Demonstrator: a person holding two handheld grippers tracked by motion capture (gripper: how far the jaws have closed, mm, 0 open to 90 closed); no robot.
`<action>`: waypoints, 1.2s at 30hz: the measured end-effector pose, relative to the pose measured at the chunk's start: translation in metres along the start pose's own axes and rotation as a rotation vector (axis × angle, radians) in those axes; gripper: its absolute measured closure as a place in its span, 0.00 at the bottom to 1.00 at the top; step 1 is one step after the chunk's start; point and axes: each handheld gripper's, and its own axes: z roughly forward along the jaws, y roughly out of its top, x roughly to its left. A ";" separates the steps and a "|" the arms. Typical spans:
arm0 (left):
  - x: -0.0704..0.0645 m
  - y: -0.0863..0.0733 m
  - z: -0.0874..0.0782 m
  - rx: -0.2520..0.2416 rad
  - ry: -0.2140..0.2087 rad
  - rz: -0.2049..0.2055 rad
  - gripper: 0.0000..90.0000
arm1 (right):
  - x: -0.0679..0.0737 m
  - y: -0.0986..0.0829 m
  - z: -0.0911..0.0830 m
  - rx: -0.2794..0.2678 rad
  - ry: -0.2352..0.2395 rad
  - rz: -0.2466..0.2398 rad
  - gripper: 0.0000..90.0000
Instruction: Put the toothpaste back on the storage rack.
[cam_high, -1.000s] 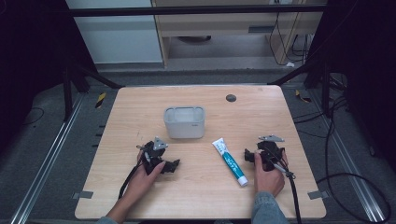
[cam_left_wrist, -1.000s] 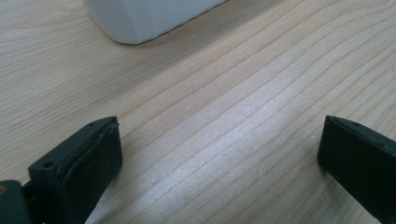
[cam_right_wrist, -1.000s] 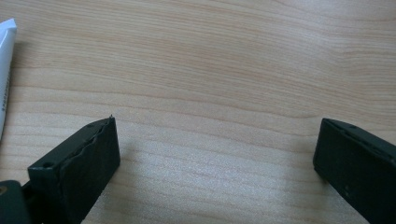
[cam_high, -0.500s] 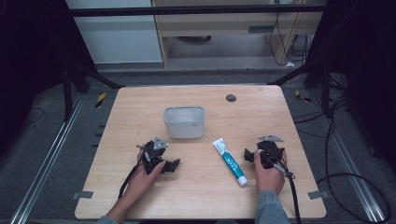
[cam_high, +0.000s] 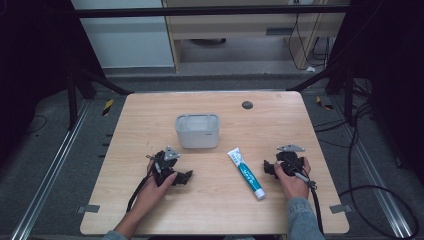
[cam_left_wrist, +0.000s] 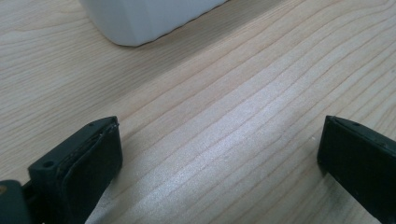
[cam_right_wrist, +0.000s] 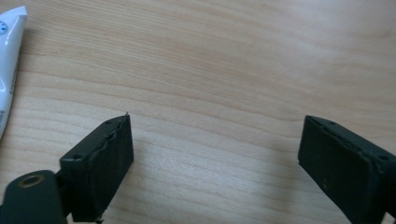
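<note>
1. The toothpaste tube (cam_high: 246, 173) lies flat on the table (cam_high: 150, 115), just beside the right gripper (cam_high: 270, 168) and in front and to the right of the grey container (cam_high: 197, 131). Its crimped end points toward the container and its cap toward the person.
2. Handling judgement: the tube looks light and soft-walled, with a smooth skin likely to slip. A firm pinch mid-body could dent it. The stiffer shoulder near the cap, or across the width at mid-length, seems the safer hold.
3. Right gripper: jaws spread wide over bare wood, holding nothing. The tube's edge (cam_right_wrist: 8, 60) shows at the left of the right gripper view.
4. Left gripper (cam_high: 184, 177): jaws spread wide, empty, resting low near the container's corner (cam_left_wrist: 140, 23).
5. A small dark disc (cam_high: 247, 105) sits at the far edge; its nature cannot be told.
</note>
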 end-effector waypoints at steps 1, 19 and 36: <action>0.000 0.001 0.001 -0.002 0.000 -0.001 0.00 | 0.002 0.003 -0.005 0.002 -0.007 -0.020 0.13; 0.002 0.001 0.001 0.001 -0.015 0.017 0.00 | 0.062 0.065 -0.071 0.021 0.109 -0.292 0.34; 0.002 0.000 0.001 -0.002 -0.010 0.012 0.00 | 0.093 0.080 -0.045 0.166 0.164 -0.279 0.25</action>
